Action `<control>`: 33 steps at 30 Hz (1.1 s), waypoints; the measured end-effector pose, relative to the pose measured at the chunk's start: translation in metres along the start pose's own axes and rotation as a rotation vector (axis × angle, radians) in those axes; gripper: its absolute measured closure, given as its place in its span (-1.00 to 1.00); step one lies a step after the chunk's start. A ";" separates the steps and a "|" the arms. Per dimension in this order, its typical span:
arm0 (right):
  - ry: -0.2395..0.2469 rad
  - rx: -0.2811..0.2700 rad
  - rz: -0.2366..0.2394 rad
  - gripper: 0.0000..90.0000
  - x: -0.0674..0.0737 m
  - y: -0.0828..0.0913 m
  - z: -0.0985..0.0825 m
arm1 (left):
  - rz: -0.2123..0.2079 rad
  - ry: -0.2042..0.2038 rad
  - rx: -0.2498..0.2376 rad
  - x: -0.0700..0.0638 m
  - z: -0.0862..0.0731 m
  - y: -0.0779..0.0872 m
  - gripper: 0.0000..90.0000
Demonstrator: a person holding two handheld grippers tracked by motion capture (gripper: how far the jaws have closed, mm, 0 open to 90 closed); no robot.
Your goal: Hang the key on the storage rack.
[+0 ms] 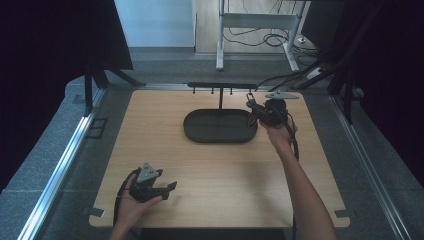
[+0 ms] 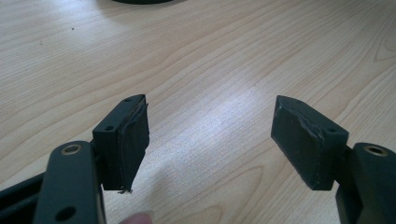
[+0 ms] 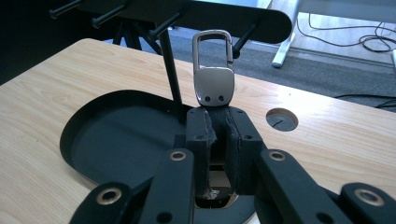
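The left hand-held gripper (image 1: 172, 186) rests spread on the desk (image 1: 215, 170). The right hand-held gripper (image 3: 219, 123) pinches a key ring (image 3: 214, 70) near the rack's pegs (image 3: 243, 36); hanging it remains, I think.

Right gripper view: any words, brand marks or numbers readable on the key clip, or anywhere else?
No text can be read in full.
Strap of the key clip, low between the jaws of the right gripper: pale marks, too small and cut off to read.
Tray, table, left gripper: no lettering.
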State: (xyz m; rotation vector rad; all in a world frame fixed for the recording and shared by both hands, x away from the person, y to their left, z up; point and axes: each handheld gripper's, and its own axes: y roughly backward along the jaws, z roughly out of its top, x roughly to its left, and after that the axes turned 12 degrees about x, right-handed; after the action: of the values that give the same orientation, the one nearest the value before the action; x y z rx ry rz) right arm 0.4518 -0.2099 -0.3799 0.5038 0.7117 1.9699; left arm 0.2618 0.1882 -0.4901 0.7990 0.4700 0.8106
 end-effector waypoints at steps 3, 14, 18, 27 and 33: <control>-0.010 -0.002 0.003 0.80 -0.002 -0.002 0.000 | 0.001 -0.001 0.002 -0.001 0.000 -0.001 -0.37; -0.035 -0.009 -0.028 0.80 -0.008 -0.012 0.001 | -0.005 0.000 0.005 -0.001 0.000 -0.002 -0.37; -0.046 -0.016 -0.023 0.80 -0.010 -0.016 0.005 | -0.005 -0.002 0.004 -0.001 0.000 -0.002 -0.37; -0.074 -0.010 -0.025 0.80 -0.010 -0.032 0.005 | -0.003 0.000 0.003 0.000 0.000 -0.001 -0.37; -0.069 -0.002 -0.029 0.79 -0.007 -0.037 0.003 | -0.004 -0.001 0.005 0.000 0.000 -0.002 -0.37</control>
State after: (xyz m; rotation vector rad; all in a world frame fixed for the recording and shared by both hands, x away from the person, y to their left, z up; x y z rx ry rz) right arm 0.4807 -0.2016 -0.4023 0.5550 0.6705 1.9164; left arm 0.2623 0.1873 -0.4919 0.8032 0.4724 0.8055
